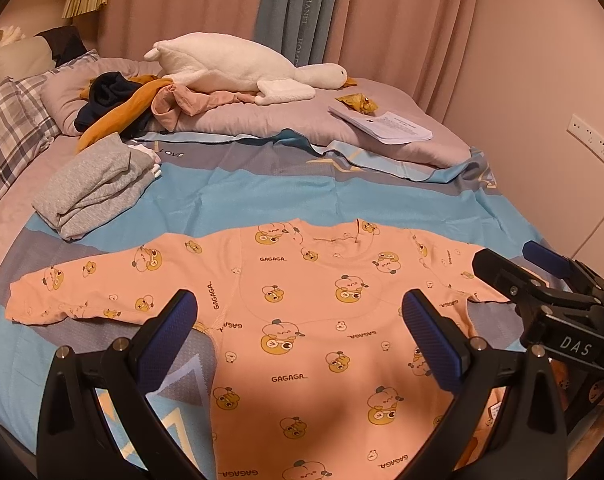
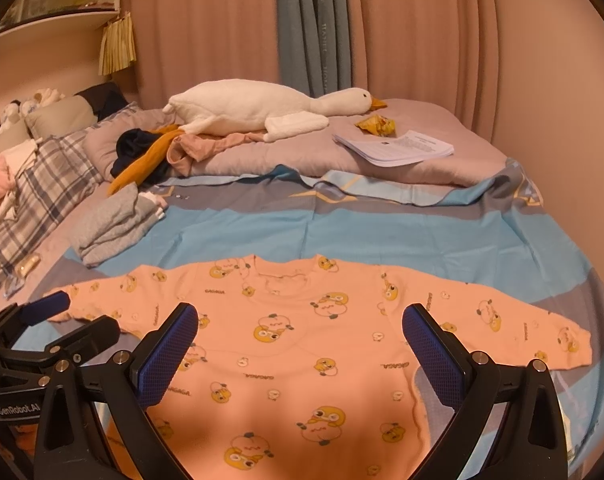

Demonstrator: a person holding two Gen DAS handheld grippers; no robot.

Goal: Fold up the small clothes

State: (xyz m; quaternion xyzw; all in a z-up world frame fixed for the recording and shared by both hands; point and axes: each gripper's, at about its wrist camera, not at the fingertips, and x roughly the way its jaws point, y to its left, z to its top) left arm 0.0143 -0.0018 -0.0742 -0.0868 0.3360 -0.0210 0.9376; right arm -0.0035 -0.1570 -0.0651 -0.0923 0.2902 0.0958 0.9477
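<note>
A peach long-sleeved cotton top printed with yellow cartoon ducks (image 1: 302, 320) lay flat, sleeves outstretched, on the blue-and-grey patterned bedsheet (image 1: 302, 192); the left gripper (image 1: 298, 316) and right gripper (image 2: 300, 330) hovered above it, jaws spread and empty

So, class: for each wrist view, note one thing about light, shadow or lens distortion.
Left wrist view: warm dim light, a soft shadow across the peach duck-print cotton top near the open left tool. Right wrist view: fisheye bends the pink curtains, corners go black; open right tool looks sharp.
</note>
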